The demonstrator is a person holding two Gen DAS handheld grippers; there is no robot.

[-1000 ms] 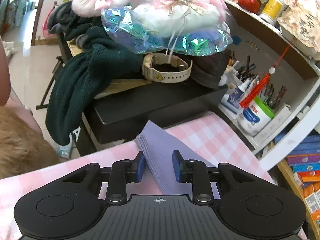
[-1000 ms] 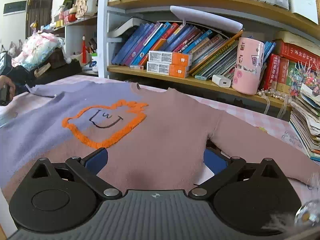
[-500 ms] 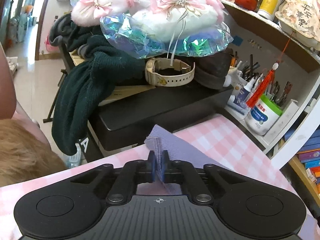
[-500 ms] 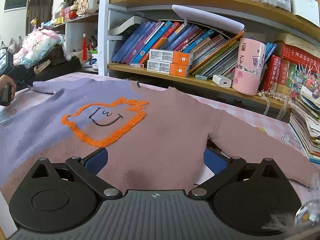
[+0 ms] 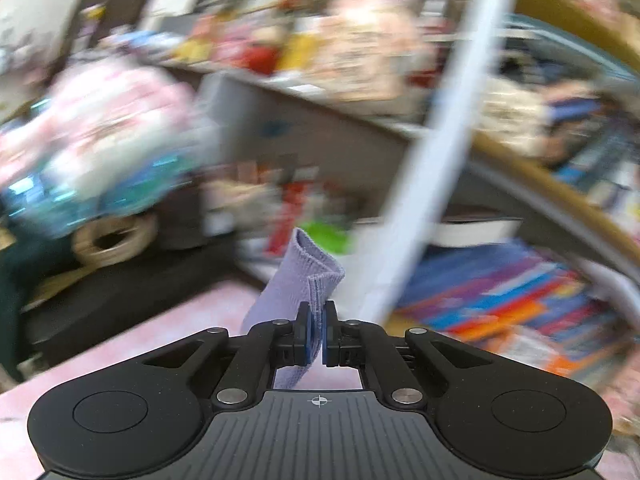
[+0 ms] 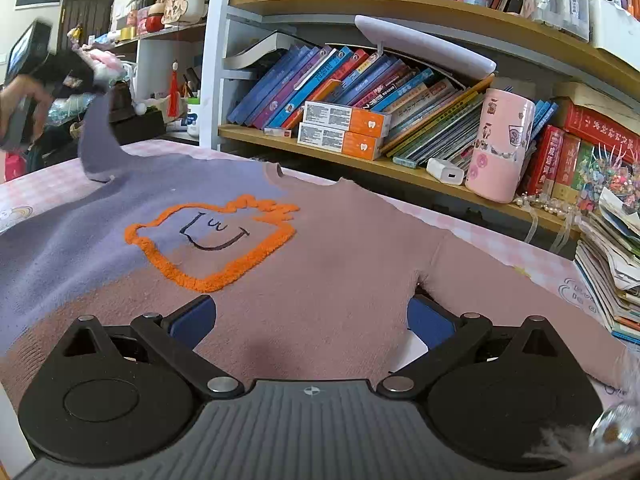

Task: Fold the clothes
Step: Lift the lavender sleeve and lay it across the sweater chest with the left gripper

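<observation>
A sweater (image 6: 312, 264), lilac on the left half and dusty pink on the right, with an orange outlined face, lies flat on the pink checked table (image 6: 500, 244). My left gripper (image 5: 319, 334) is shut on the lilac sleeve cuff (image 5: 310, 276) and holds it above the table. In the right wrist view the lifted lilac sleeve (image 6: 98, 140) rises to the left gripper (image 6: 52, 76) at the far left. My right gripper (image 6: 310, 318) is open, low over the sweater's pink hem, jaws wide apart. The pink sleeve (image 6: 520, 300) lies stretched out to the right.
A bookshelf (image 6: 400, 168) with books, orange boxes and a pink mug (image 6: 500, 148) runs along the table's far edge. A stack of books and papers (image 6: 612, 264) stands at the right. A black box with clutter (image 6: 136, 120) sits at the far left.
My left gripper, shut on the lilac cuff, has lifted it off the table and swung right; its view is motion-blurred. The right gripper has stayed open and nearly still.
</observation>
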